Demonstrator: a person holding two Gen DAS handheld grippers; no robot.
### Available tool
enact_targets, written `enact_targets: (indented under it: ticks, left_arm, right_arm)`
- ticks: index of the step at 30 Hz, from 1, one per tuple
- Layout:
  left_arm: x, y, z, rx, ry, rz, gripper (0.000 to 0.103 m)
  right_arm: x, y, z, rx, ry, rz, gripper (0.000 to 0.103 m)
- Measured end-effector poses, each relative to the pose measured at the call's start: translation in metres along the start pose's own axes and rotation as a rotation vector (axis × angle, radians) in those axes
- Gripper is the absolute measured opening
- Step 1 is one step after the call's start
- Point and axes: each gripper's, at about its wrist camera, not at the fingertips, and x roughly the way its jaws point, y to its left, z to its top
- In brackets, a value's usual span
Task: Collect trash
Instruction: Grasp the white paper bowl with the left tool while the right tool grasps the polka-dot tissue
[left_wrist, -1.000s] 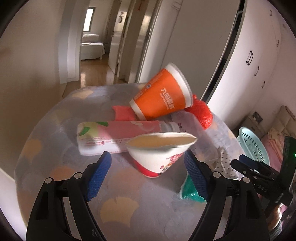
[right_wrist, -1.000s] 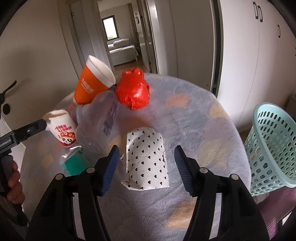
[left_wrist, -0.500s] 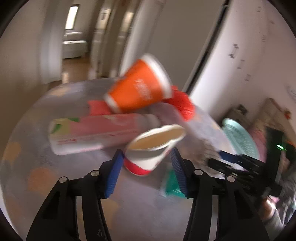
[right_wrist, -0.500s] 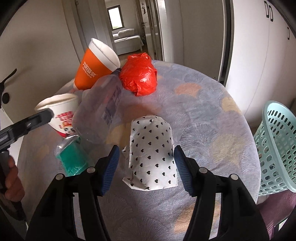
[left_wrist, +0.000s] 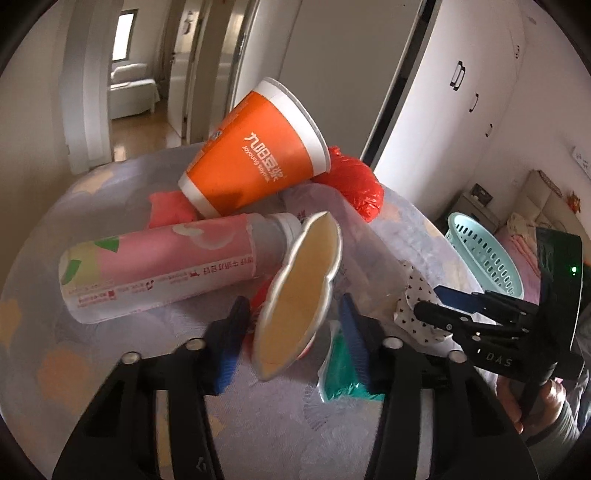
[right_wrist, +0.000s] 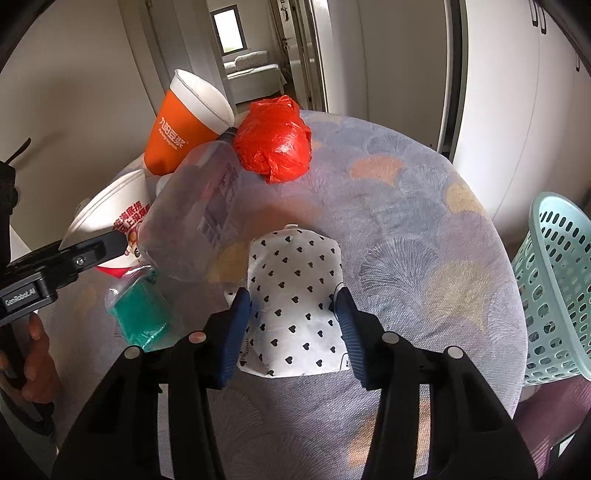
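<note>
My left gripper (left_wrist: 293, 325) is shut on a crushed white paper cup with red print (left_wrist: 299, 295), squeezing its rim flat and tilting it; the cup also shows in the right wrist view (right_wrist: 114, 218). My right gripper (right_wrist: 293, 314) is open, its fingers on either side of a white heart-print paper bag (right_wrist: 295, 306) lying on the round table. The teal trash basket (right_wrist: 557, 288) stands right of the table and also shows in the left wrist view (left_wrist: 484, 254).
On the table lie an orange cup (left_wrist: 255, 147), a pink bottle (left_wrist: 162, 266), a red plastic bag (right_wrist: 275, 138), a clear crushed bottle (right_wrist: 192, 214) and a green wrapped item (right_wrist: 142, 315). White cupboards stand behind.
My left gripper has closed on the white cup, crushing its rim and tilting it. My right gripper has moved forward so its fingers flank the heart-print bag, and they have narrowed a little.
</note>
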Motion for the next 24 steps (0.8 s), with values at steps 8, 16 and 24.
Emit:
enact_targets:
  ticks: [8,16,24]
  left_arm:
    - [-0.023,-0.006,0.002,-0.031,-0.049,-0.001,0.03]
    - [-0.051,-0.039,0.024,0.022,-0.122,-0.029,0.03]
    - [-0.046,-0.105,0.055,0.087,-0.133,-0.216,0.03]
  right_arm:
    - [-0.002,0.007,-0.002,-0.035,-0.017,0.004,0.015]
    - [-0.037,-0.014,0.005,0.023,-0.102,0.009,0.014]
    - [-0.102,-0.062,0.019,0.108,-0.253,-0.075,0.014]
